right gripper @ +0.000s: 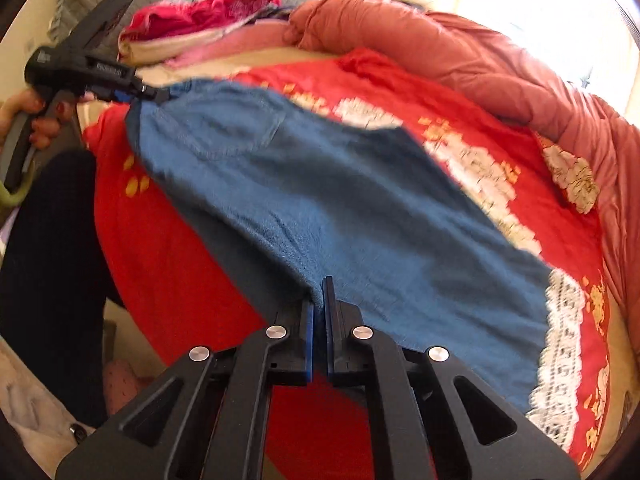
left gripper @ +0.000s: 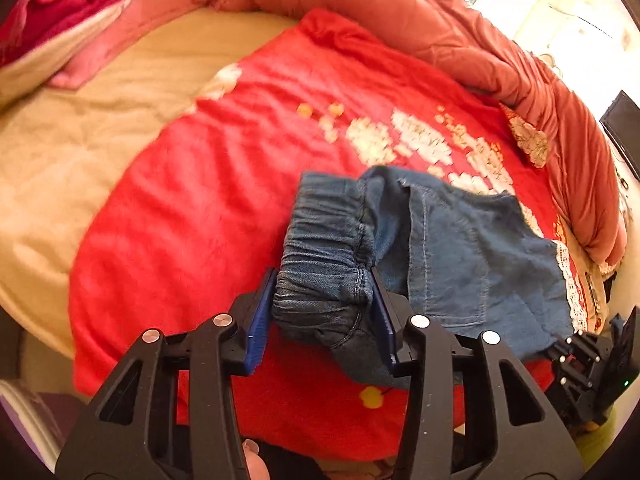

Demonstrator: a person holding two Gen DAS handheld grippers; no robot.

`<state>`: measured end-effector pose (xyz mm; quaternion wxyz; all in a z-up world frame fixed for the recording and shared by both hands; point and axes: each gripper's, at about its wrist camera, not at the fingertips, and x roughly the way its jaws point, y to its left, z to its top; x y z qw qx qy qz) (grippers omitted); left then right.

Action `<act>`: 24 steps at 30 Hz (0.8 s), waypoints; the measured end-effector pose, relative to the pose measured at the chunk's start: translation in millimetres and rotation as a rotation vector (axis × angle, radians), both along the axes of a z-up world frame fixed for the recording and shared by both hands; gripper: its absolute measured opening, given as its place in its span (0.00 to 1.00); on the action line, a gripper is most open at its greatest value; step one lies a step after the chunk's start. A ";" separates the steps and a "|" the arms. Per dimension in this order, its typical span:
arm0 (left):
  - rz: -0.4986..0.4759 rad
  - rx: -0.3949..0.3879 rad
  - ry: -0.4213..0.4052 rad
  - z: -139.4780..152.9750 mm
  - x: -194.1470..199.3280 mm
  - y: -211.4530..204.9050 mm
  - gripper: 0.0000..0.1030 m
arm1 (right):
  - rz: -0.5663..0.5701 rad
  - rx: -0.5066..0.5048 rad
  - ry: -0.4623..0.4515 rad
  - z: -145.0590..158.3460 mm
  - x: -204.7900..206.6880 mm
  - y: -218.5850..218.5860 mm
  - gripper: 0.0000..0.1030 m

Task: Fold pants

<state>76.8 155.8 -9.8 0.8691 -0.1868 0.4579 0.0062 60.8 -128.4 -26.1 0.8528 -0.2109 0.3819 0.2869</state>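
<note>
Blue denim pants (left gripper: 460, 248) with a white lace hem (left gripper: 572, 280) hang stretched between my two grippers above a red blanket (left gripper: 224, 200). My left gripper (left gripper: 324, 296) is shut on the gathered elastic waistband (left gripper: 320, 256). My right gripper (right gripper: 319, 320) is shut on the lower edge of a pant leg (right gripper: 320, 208), near the lace hem (right gripper: 560, 344). In the right wrist view the left gripper (right gripper: 152, 94) holds the waist end at the upper left. In the left wrist view the right gripper's body shows at the lower right, its fingertips hidden behind the cloth.
The red blanket with white flowers (right gripper: 480, 168) covers a bed with a beige sheet (left gripper: 80, 152). A rolled orange quilt (left gripper: 460, 32) lines the far side. Pink and red bedding (right gripper: 208, 12) is piled at the head. A person's dark-clothed leg (right gripper: 52, 260) stands at the left.
</note>
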 end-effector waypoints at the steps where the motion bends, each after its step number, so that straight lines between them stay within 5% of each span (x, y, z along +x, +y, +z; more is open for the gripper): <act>1: 0.001 -0.011 0.002 -4.1 0.4 1.7 0.35 | 0.011 -0.020 0.001 -4.5 -3.0 2.2 0.05; 6: 0.000 -0.031 -0.016 -6.1 9.3 8.7 0.35 | 0.016 0.024 0.020 -3.7 -8.2 -5.5 0.07; 10: -0.005 -0.033 -0.017 -6.7 14.1 11.6 0.35 | 0.027 0.119 0.058 10.0 -13.9 -14.2 0.22; 16: -0.003 -0.025 -0.024 -6.2 19.4 11.1 0.35 | -0.027 0.241 0.041 38.4 -2.2 -21.2 0.27; 24: -0.020 0.013 -0.037 -6.1 16.8 9.9 0.40 | -0.042 0.170 0.156 -10.4 4.9 14.3 0.34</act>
